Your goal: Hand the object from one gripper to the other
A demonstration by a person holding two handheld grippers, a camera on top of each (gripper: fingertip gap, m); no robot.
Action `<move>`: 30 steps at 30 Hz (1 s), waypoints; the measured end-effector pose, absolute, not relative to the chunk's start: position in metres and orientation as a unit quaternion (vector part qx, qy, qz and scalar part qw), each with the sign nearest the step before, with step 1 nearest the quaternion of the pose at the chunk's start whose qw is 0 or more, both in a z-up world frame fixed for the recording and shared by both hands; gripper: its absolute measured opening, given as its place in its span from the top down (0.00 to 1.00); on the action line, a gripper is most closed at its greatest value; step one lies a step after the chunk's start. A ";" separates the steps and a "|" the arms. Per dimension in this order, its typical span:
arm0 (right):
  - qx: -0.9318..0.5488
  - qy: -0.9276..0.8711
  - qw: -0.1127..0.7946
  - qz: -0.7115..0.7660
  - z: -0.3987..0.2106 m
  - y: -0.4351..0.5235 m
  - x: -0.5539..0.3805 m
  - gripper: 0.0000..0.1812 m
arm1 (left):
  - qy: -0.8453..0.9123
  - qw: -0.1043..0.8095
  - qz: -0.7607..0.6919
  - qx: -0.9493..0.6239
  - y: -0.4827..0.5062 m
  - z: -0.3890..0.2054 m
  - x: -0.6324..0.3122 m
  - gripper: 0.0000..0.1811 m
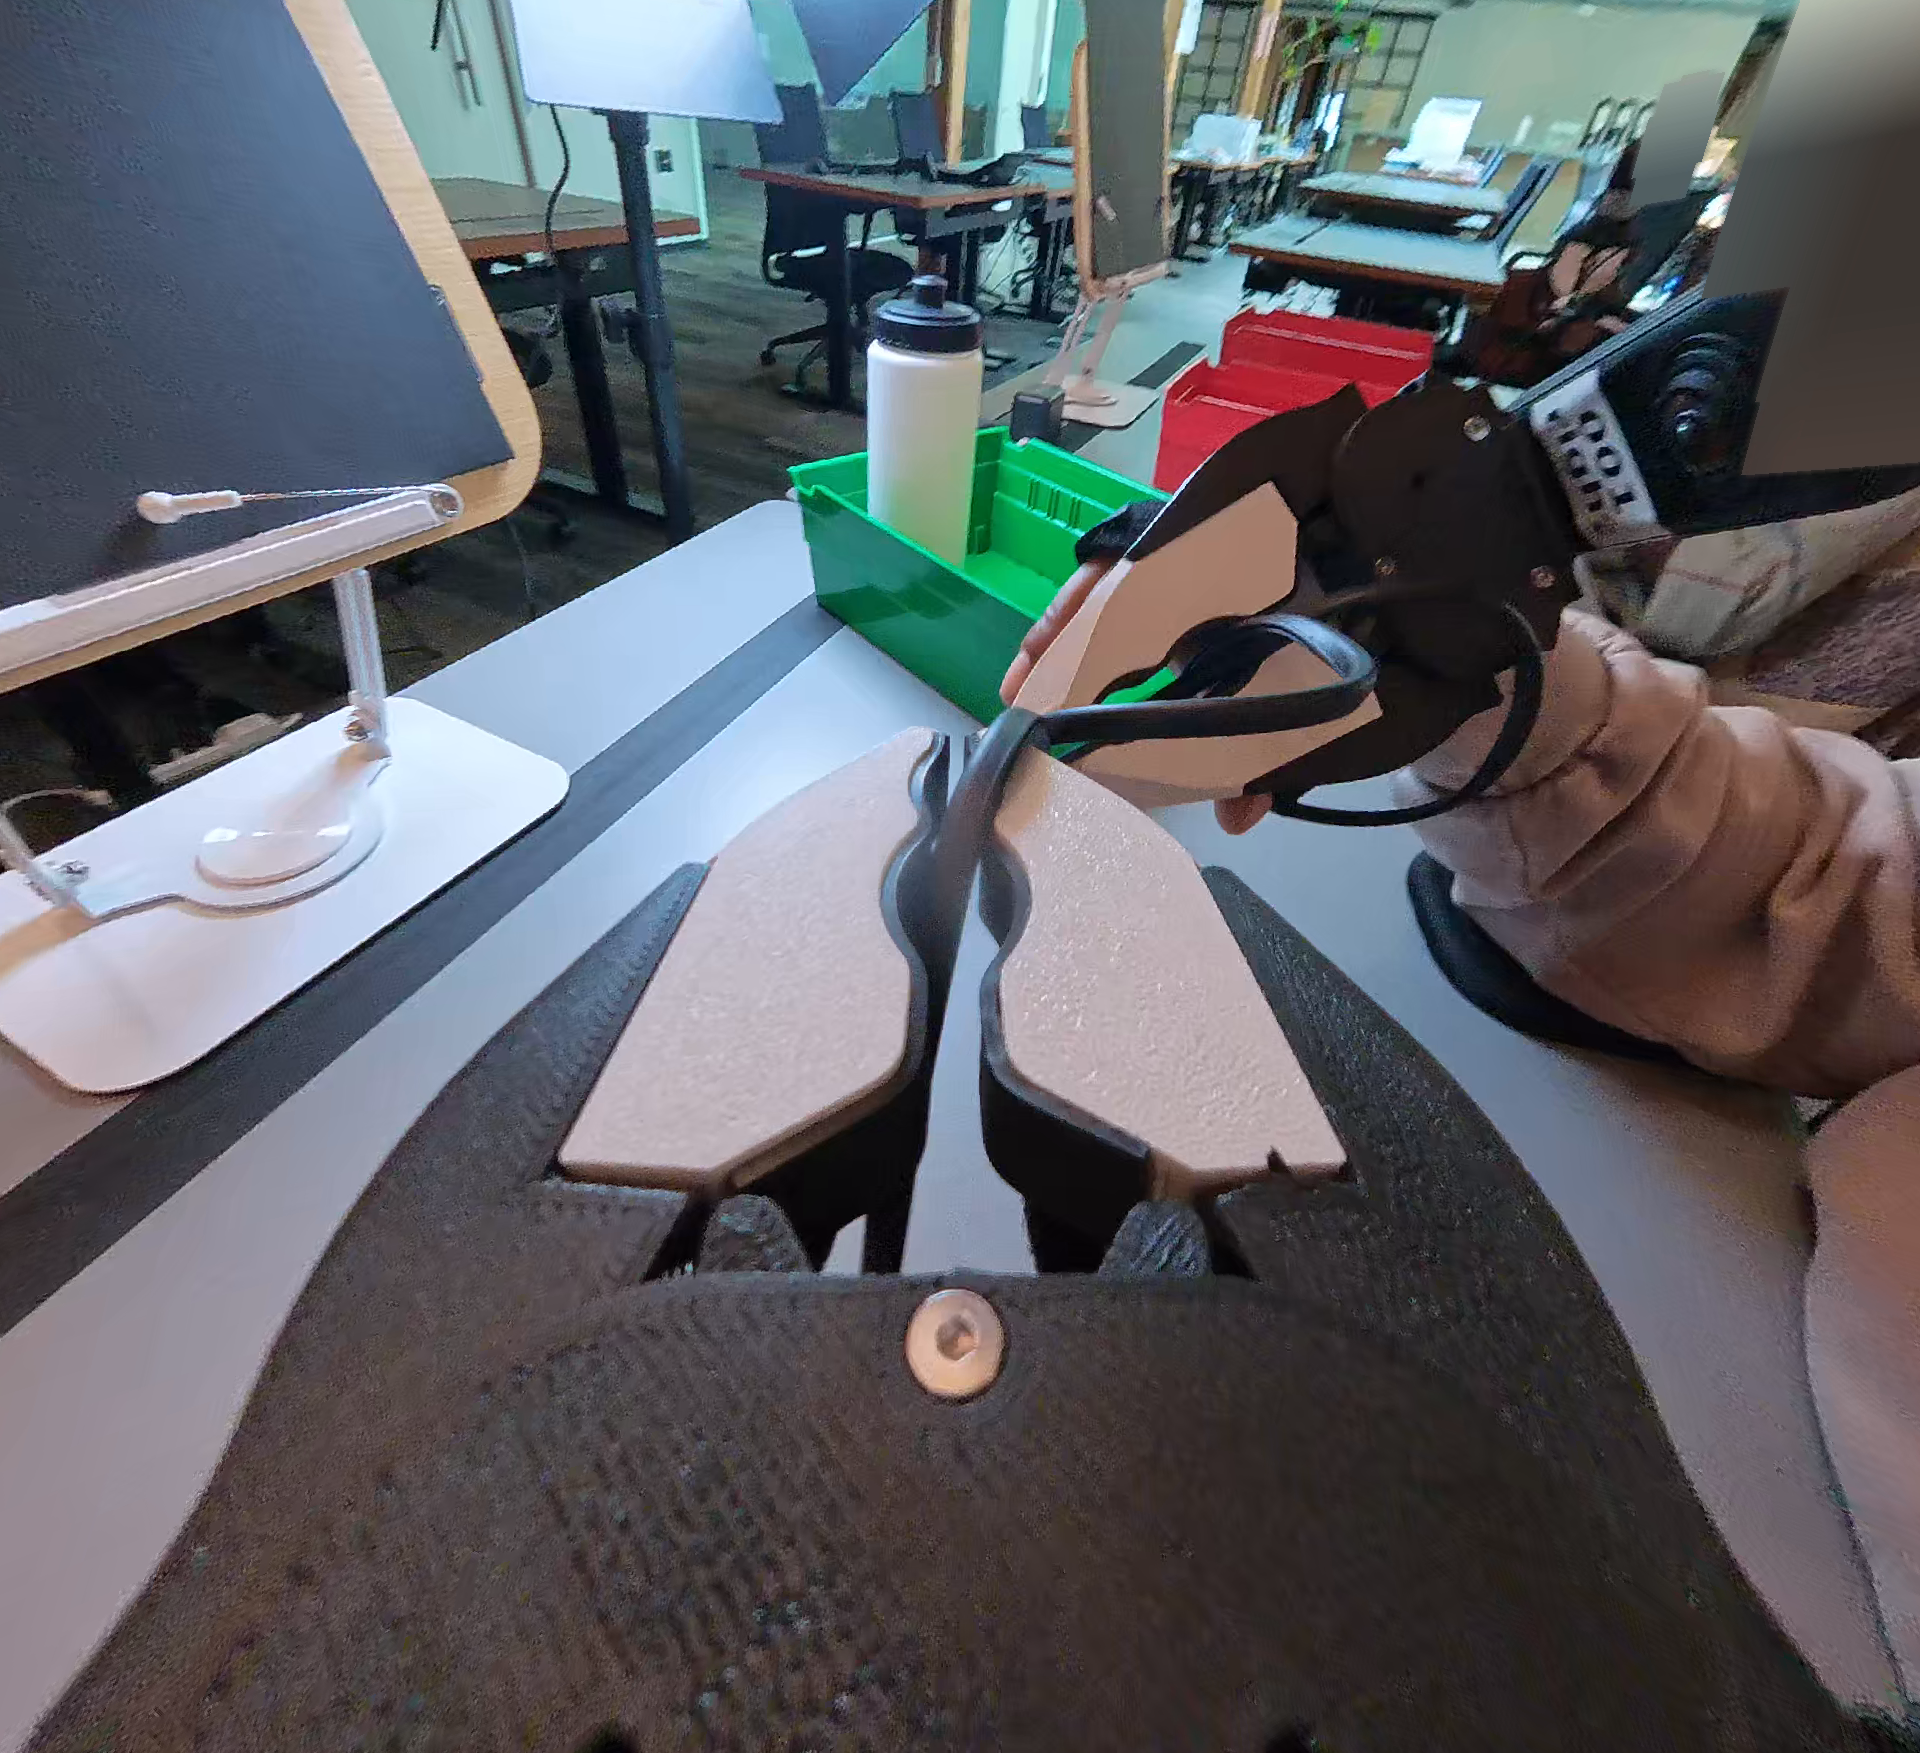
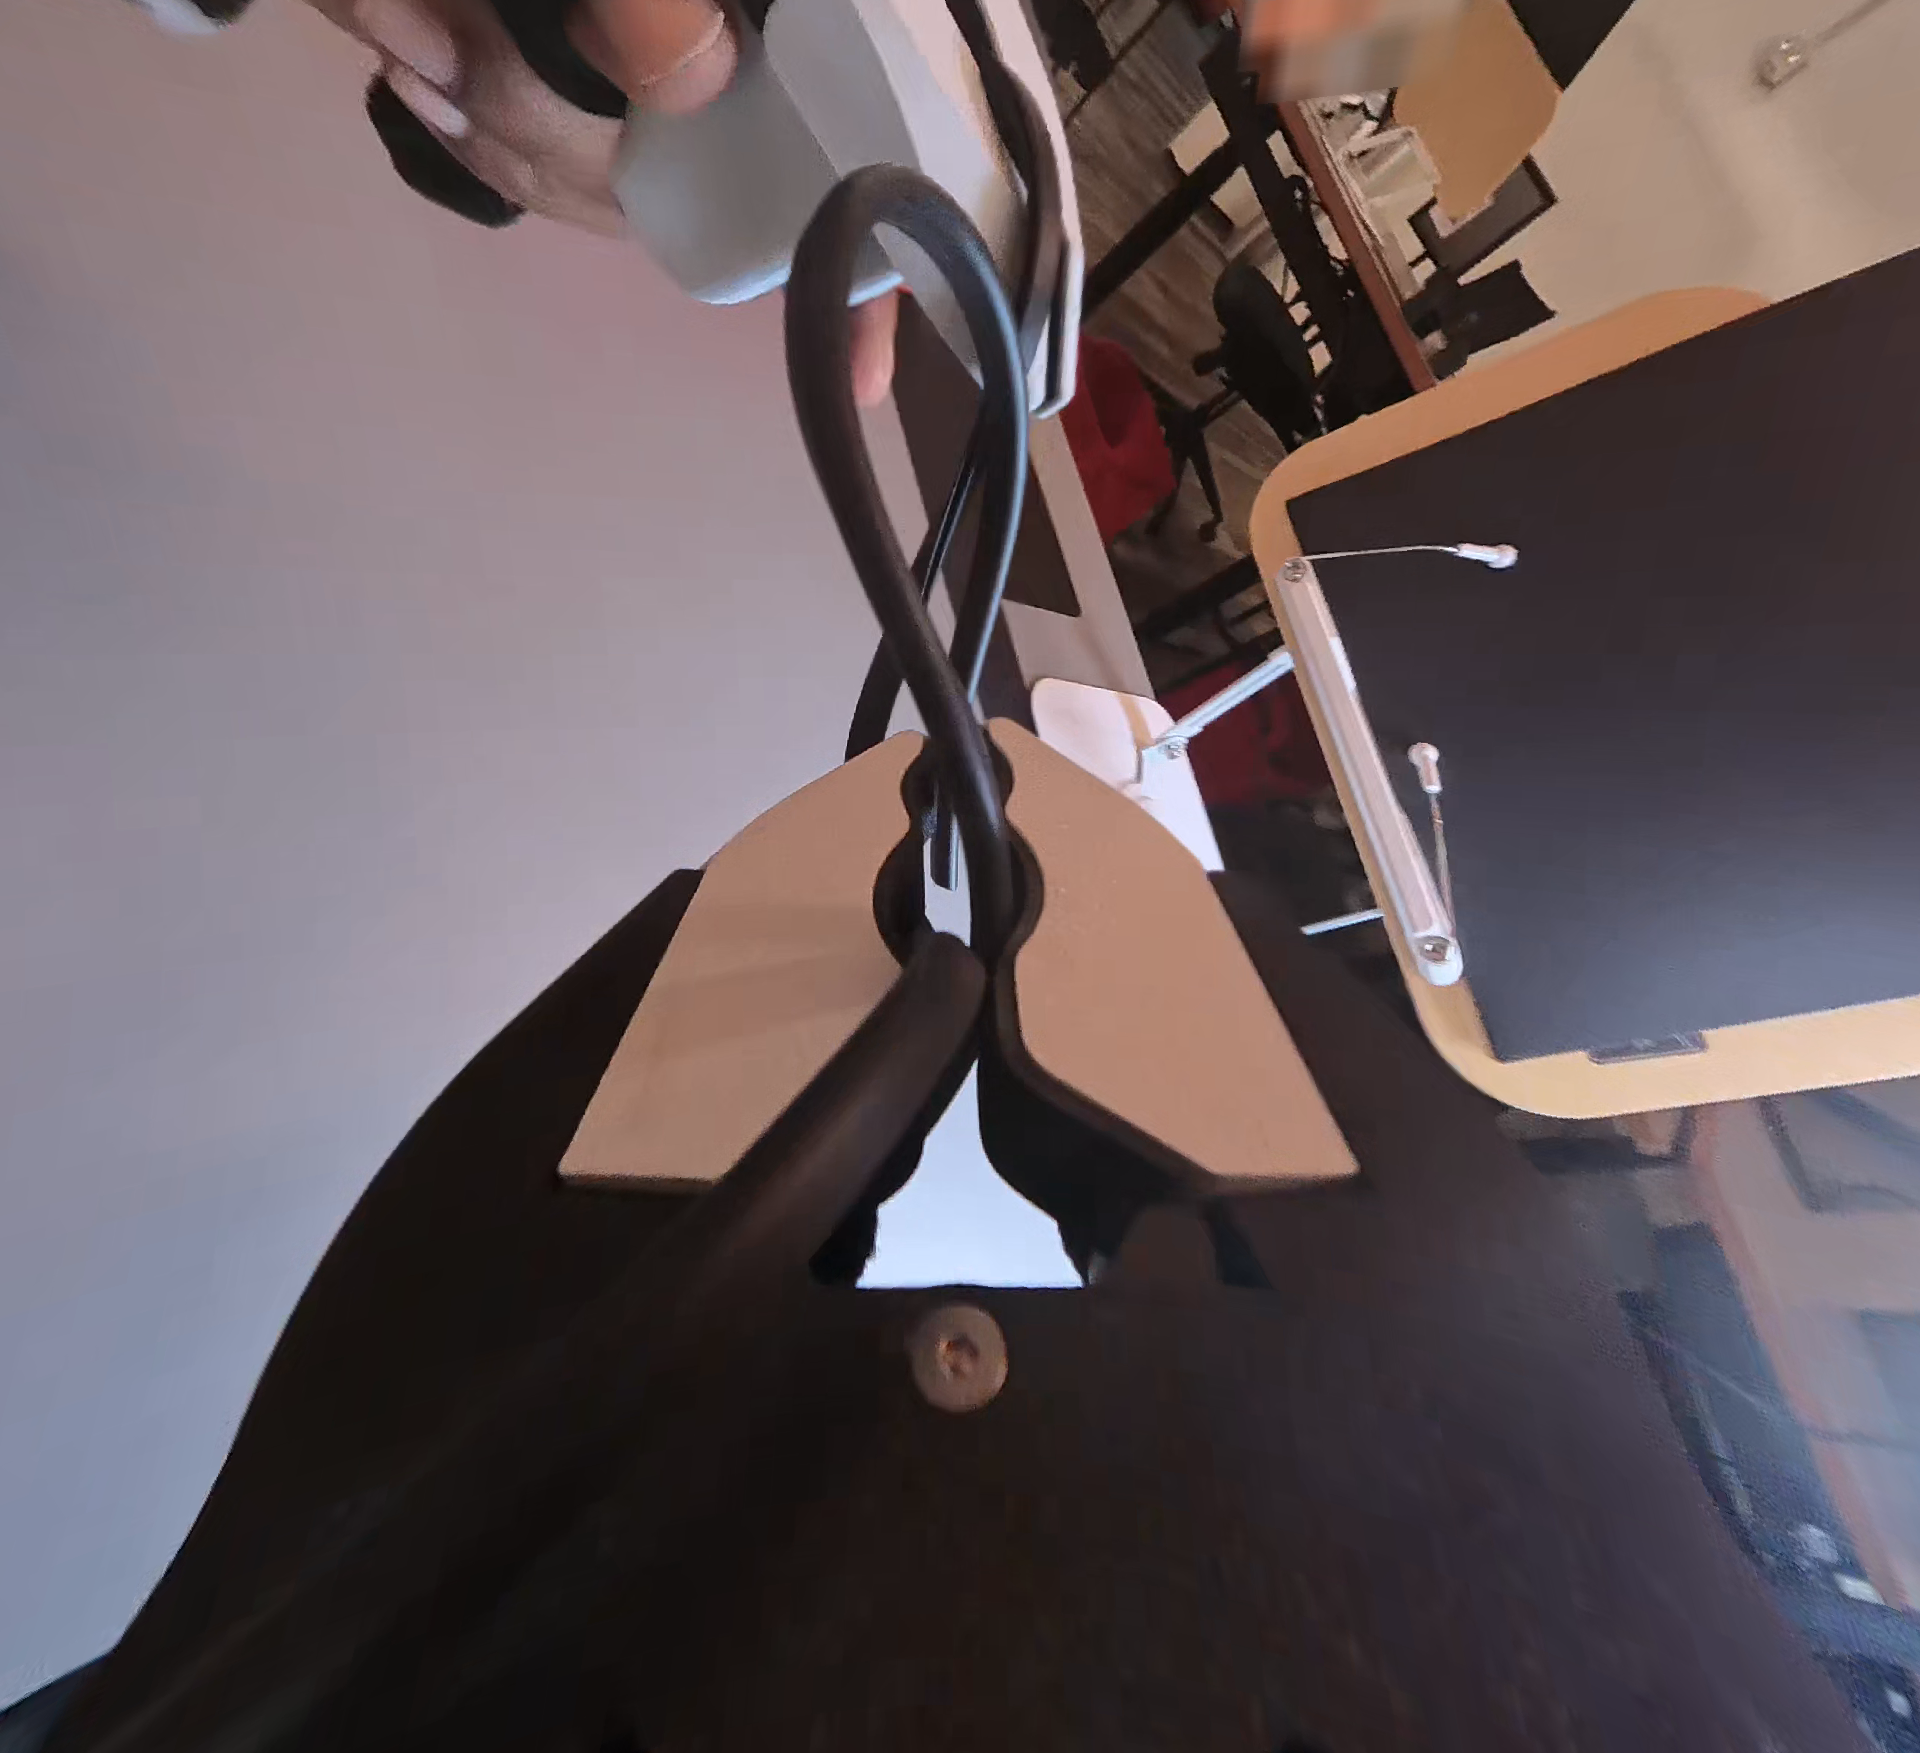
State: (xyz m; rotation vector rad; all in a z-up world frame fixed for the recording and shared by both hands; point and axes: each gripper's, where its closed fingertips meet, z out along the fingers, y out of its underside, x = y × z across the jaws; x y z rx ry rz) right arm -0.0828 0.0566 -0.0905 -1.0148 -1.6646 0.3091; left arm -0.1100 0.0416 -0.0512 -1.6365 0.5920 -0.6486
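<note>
A looped black cable (image 1: 1195,716) is strung between the two grippers above the grey counter (image 1: 665,623). In the left wrist view, the left gripper (image 1: 961,753) has its tan fingers (image 1: 769,965) closed to a narrow slit, and the cable runs down through the wavy gap near their tips, pinched there. From that point the cable arcs to the right to the right gripper (image 1: 1049,664), which is turned sideways and held by a hand in a pale sleeve (image 1: 1621,830); the cable passes across its tan finger plate and loops around behind the black body.

In the right wrist view, the right gripper (image 2: 956,747) is likewise nearly closed, its fingers (image 2: 769,976) clamped on the cable (image 2: 894,498) where two strands cross in the notches near the tips. The loop rises from there toward the left gripper (image 2: 1039,321), which is seen edge-on beside a gloved hand (image 2: 540,41).

So both pairs of fingers have hold of the cable at once, with the loop hanging free between them and clear of the counter.

On the counter beyond stands a green bin (image 1: 935,581) with a white bottle (image 1: 923,425) upright in it, a red bin (image 1: 1288,384) farther back, and a white stand (image 1: 260,862) carrying a dark, wood-edged board (image 1: 208,197) on the left.
</note>
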 end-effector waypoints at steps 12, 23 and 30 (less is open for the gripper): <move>-0.451 -0.714 0.456 0.280 -0.099 0.026 -0.084 0.97 | 0.450 0.607 -0.180 -0.629 0.011 -0.061 -0.076 0.75; -0.469 -0.714 0.402 0.329 -0.104 0.020 -0.081 0.88 | 0.532 0.580 -0.041 -0.616 0.007 -0.079 -0.073 0.99; -0.510 -0.716 0.341 0.333 -0.085 0.039 -0.013 0.61 | 0.367 0.638 -0.054 -0.675 0.027 -0.031 -0.159 1.00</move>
